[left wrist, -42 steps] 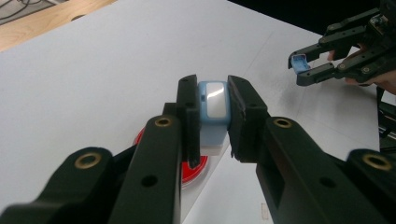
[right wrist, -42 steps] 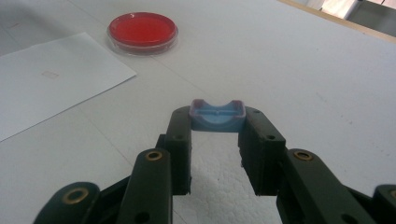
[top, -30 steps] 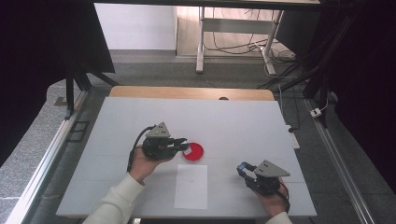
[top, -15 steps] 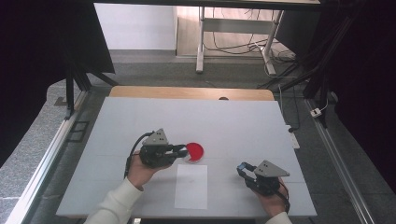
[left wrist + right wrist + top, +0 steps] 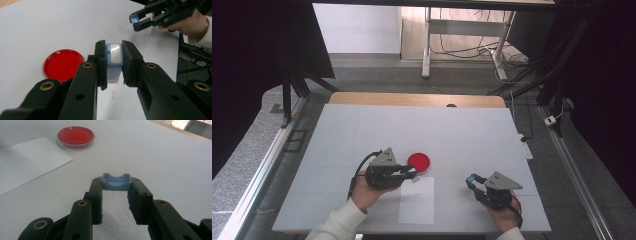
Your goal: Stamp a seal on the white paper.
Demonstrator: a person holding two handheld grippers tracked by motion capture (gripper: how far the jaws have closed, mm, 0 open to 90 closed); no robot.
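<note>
The left gripper, jaws clenched on a small light-blue block with a white base, has drawn back from the round red lidded dish toward the desk's near edge; right gripper grasps a light-blue cap, likely its mate

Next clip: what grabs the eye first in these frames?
The red dish stands out against the white table, just beyond the paper sheet. Beside it, the left gripper clamps a pale blue block with a shiny face. The right gripper, nearer the table's right edge, pinches a small blue cap at its jaw tips.
</note>
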